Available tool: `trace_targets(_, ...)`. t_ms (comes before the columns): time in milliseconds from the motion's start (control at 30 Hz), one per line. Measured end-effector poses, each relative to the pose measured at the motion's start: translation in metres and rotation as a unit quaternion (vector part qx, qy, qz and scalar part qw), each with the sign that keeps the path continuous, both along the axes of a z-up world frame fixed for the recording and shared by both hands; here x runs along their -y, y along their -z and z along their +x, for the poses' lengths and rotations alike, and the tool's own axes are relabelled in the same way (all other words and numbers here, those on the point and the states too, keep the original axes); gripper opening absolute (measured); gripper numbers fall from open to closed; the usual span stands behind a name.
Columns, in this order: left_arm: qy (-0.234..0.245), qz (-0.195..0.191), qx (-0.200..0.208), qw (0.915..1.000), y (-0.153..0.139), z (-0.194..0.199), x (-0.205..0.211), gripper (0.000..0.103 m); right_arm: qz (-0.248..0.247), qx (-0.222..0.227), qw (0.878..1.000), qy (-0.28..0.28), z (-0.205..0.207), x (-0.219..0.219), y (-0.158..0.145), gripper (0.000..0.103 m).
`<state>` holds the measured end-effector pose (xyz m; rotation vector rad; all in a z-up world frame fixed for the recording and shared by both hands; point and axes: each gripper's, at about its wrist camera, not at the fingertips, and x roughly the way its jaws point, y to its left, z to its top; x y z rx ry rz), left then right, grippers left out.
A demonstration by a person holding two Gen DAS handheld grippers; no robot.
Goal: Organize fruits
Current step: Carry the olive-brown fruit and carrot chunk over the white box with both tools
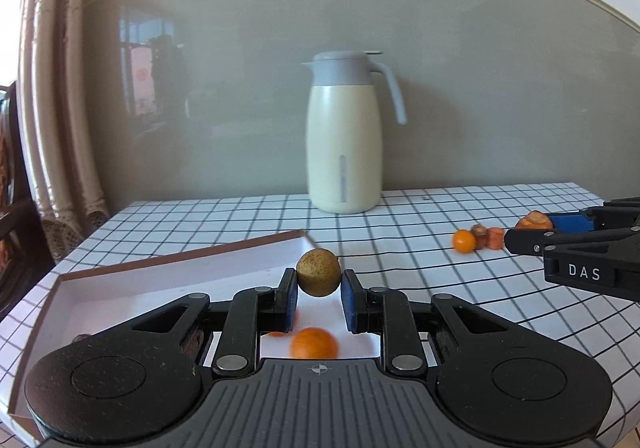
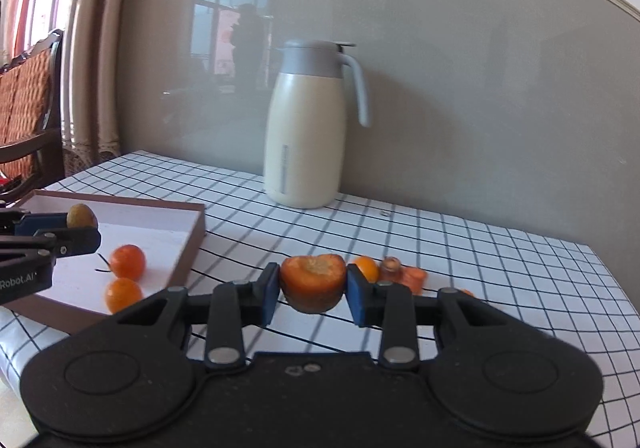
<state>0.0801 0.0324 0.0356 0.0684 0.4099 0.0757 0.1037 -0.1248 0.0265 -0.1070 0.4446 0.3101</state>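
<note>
My left gripper [image 1: 319, 284] is shut on a small brown-green round fruit [image 1: 319, 272] and holds it above the shallow brown-rimmed white box [image 1: 180, 260]. An orange [image 1: 314, 344] lies in the box below it. My right gripper [image 2: 313, 288] is shut on an orange carrot chunk [image 2: 313, 282] above the checked tablecloth. In the right wrist view the box [image 2: 188, 244] holds two oranges [image 2: 127, 262] [image 2: 123, 294], and the left gripper [image 2: 76, 230] with its fruit hangs over it. A small orange [image 2: 366, 268] and carrot pieces [image 2: 412, 278] lie behind my right gripper; they also show in the left wrist view [image 1: 464, 241].
A cream thermos jug with a grey lid [image 1: 344, 132] stands at the back by the grey wall. The checked tablecloth [image 1: 440, 288] covers the table. A wooden chair [image 2: 28, 100] and curtains stand to the left.
</note>
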Motion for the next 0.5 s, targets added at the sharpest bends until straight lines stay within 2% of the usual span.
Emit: trace_targets(500,-0.056,-0.005,0.001,0.9984,0.002,-0.016,-0.06,0.023,-0.001,0.011,0.998,-0.063,-0.001,-0.062,-0.002,0.026)
